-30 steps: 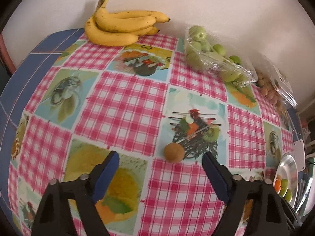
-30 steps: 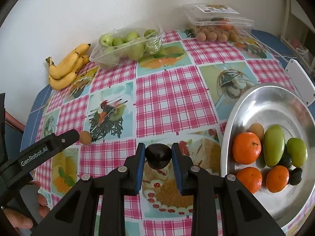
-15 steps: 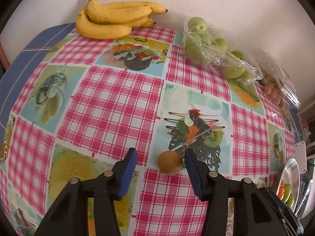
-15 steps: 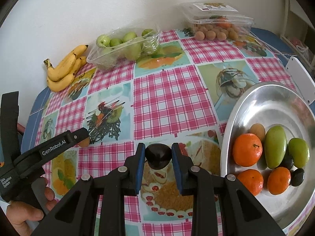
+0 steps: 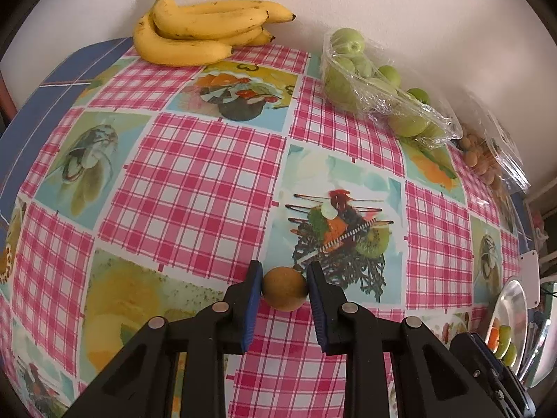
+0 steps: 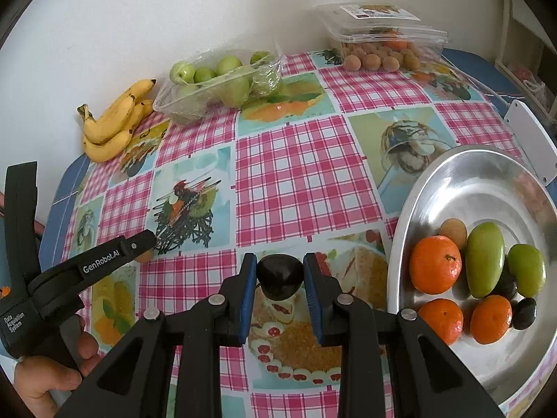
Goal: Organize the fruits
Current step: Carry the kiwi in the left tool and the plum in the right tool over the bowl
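Your left gripper (image 5: 284, 287) has one small round brown fruit (image 5: 284, 288) clamped between its blue pads, both pads touching its sides, just above the checked tablecloth (image 5: 195, 188) at the near edge of the printed dessert square. Your right gripper (image 6: 279, 280) is likewise closed on one dark, almost black fruit (image 6: 279, 276), pinched at its sides and held over the cloth just left of the silver tray (image 6: 487, 188).

In that tray you have eight fruits at the near side: three oranges (image 6: 435, 264), two green oblong fruits (image 6: 484, 258), one tan round fruit (image 6: 453, 230) behind them, and two small dark ones (image 6: 525, 312), one partly hidden.

Along the wall sit one bunch of bananas (image 5: 198, 31), four or five fingers as far as can be told, one cling-wrapped punnet of green apples (image 5: 376, 87), and a clear lidded box of small tan fruits (image 6: 383, 48); their counts are not readable through the plastic.

From the right wrist view, your left gripper reaches in from the lower left, angled up and to the right, its tip low over the cloth, with your left hand (image 6: 52, 376) wrapped around its handle. Both grippers point forward toward the wall.
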A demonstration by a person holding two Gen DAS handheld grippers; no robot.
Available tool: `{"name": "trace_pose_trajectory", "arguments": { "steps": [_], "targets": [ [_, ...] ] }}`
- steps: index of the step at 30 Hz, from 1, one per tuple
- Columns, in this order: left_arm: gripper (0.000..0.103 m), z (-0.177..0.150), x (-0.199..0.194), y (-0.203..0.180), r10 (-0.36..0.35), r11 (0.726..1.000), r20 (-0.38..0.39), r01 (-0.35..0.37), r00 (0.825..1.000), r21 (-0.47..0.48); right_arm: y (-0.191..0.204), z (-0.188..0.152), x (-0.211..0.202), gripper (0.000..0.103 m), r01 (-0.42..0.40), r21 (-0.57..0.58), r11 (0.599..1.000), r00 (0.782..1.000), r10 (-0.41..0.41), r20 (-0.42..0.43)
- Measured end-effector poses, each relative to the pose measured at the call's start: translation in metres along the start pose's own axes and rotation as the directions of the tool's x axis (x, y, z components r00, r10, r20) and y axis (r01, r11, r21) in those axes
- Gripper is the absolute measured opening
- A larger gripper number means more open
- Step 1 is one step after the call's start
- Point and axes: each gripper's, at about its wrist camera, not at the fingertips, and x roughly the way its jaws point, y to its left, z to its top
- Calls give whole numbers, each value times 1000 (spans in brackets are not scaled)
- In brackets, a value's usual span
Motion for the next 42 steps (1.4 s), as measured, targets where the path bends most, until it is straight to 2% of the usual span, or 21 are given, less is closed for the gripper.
{"name": "trace_pose_trajectory", "arguments": {
  "steps": [16,22,30,42],
  "targets": [
    [28,-13,-39,-9,27,999,14,-28,1000,19,-3,1,-27,28,-26,4,1000,999,26,27],
    [28,-19,-51,-17,18,999,24,-19,1000,40,-8,-1,-32,28,-4,3,1000,1000,4,20],
    [28,-32,-59,-33,-3,998,15,2,1000,69,-33,0,-42,28,19,47,999,1000,-20,16],
    [28,-48,-75,-88,-55,982,21,50,998,183,-89,4,-68,28,64,148,987,997,-71,40]
  ]
}}
